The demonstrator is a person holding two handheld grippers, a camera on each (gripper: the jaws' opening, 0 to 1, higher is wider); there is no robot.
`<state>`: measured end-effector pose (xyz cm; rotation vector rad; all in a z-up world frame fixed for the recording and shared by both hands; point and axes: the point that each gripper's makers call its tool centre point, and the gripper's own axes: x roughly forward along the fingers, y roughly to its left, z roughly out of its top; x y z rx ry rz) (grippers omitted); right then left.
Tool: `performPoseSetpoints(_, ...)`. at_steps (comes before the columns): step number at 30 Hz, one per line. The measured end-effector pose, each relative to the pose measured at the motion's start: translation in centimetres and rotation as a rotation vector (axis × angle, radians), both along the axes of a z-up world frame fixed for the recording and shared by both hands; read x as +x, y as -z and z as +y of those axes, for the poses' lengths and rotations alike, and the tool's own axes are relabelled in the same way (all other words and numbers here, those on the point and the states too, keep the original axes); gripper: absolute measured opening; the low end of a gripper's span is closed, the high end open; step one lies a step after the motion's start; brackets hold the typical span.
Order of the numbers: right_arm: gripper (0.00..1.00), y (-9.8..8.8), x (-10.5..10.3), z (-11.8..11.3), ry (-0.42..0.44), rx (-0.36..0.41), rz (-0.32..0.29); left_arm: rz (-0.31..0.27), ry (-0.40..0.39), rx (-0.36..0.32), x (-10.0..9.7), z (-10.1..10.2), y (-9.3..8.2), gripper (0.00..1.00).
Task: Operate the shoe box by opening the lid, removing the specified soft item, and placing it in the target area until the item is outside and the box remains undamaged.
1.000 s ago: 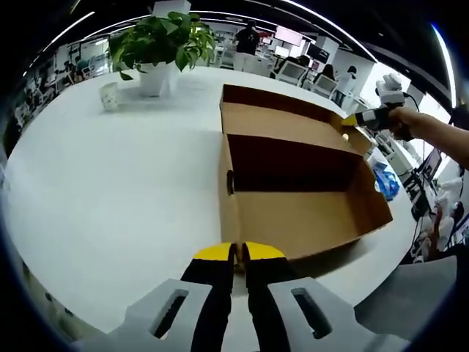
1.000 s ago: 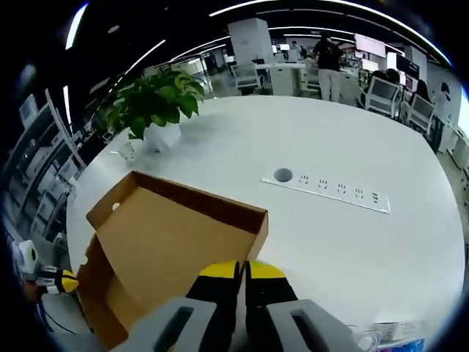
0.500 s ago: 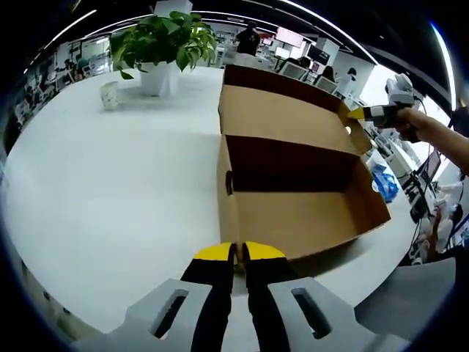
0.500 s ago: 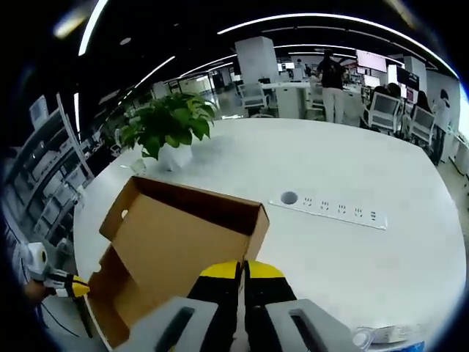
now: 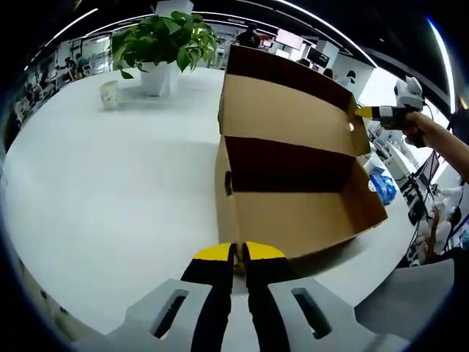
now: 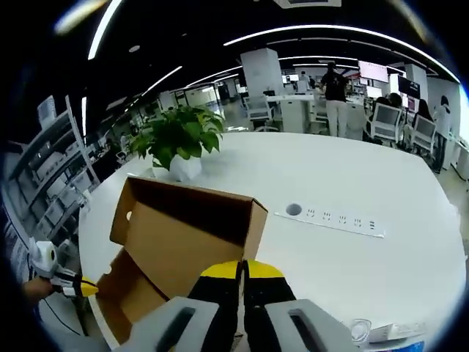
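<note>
Step in hand: the lid (image 5: 289, 110) of the cardboard shoe box (image 5: 297, 213) is being raised; it is being held roughly upright at the upper centre of the left gripper view, hinged along the far long edge
Right gripper (image 6: 240, 267): its yellow-tipped jaws are being kept clenched on the lid's free edge at the lower centre of the right gripper view; in the left gripper view it is being seen at the right edge, against the lid's corner flap
Left gripper (image 5: 239, 251): its jaws are being pressed together at the box's near end wall, lower centre; whether cardboard is being pinched cannot be told
Soft item: nothing is being seen on the box's visible floor; the far part is lying in shadow
Surroundings: a white table (image 5: 110, 183), a potted plant (image 5: 161, 44) at the upper left
Next move: judged, the lid is to be laid fully back without straining the hinge, and the shadowed interior is to be checked for the item
</note>
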<state>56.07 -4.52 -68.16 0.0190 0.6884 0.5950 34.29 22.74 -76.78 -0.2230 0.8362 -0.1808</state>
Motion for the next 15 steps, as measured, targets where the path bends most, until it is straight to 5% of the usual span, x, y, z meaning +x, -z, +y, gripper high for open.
performPoseSetpoints(15,0.00,-1.2,-2.5,-0.1,0.000,0.016,-0.043,-0.004,0.020,-0.001,0.1,0.0,0.0,0.03)
